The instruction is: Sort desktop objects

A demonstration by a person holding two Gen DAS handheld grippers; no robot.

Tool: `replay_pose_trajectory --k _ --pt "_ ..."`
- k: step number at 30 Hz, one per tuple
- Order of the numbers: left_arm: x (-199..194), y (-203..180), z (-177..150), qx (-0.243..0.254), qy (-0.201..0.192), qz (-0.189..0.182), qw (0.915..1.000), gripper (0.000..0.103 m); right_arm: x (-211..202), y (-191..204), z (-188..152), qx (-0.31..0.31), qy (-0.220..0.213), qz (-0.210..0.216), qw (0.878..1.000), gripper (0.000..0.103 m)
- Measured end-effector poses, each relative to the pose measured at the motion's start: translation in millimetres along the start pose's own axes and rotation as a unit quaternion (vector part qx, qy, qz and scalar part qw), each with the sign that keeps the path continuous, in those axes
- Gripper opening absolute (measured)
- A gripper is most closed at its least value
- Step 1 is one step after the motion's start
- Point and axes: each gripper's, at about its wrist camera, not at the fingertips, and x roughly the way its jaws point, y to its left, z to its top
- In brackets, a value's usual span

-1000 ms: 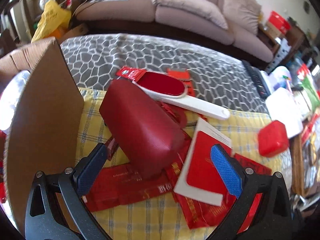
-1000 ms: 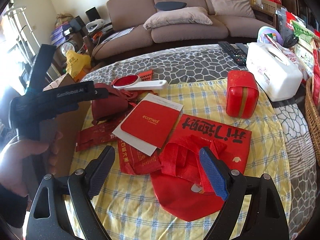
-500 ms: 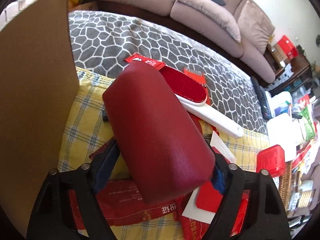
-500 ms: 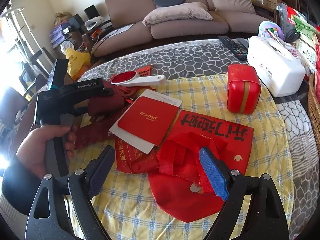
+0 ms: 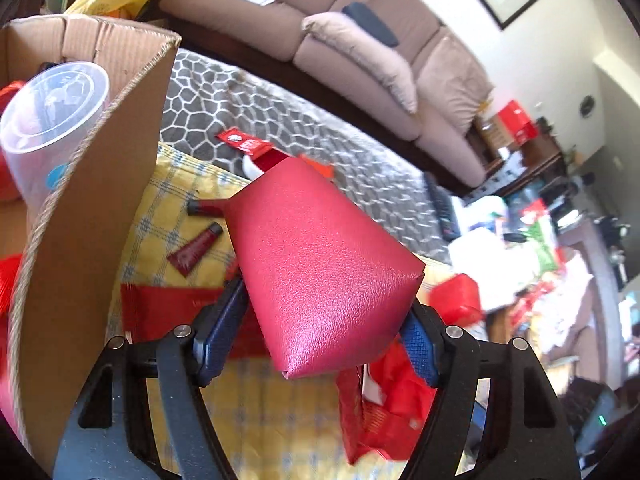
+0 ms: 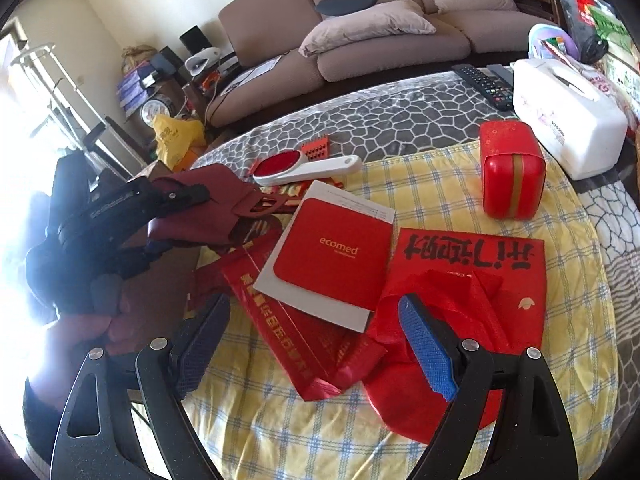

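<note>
Left wrist | left tongs just closed, grasping red pouch, now lifted | right tongs released

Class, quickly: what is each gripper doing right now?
Left gripper: just closed on the dark red leather pouch, holding it.
Right gripper: open, holding nothing.

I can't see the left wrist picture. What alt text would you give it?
The left tongs grip a dark red leather pouch, lifted above a yellow checked tablecloth strewn with red packets. An open cardboard box holding a clear plastic tub stands at left, a beige sofa behind.
</note>
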Motion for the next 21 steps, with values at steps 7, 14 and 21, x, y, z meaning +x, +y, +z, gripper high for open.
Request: replay_pose_trajectory --k 7,14,21 --pt "-51.2 -4.7 -10.6 -0.012 -0.022 -0.062 0.9977 0.070 -13.0 -19.4 2.0 0.066 -0.009 0.062 0.996 0.088" --pt "-94.5 -0.2 -11.3 -0.040 -0.040 -0.135 0.9892 0.070 -29.1 -9.3 2.8 0.076 -0.019 0.113 0.991 0.088" --pt "-95.0 16.0 -23.2 -0.074 -0.023 -0.193 0.9780 0.070 -45.0 7.1 5.3 0.099 -0.022 0.218 0.971 0.088"
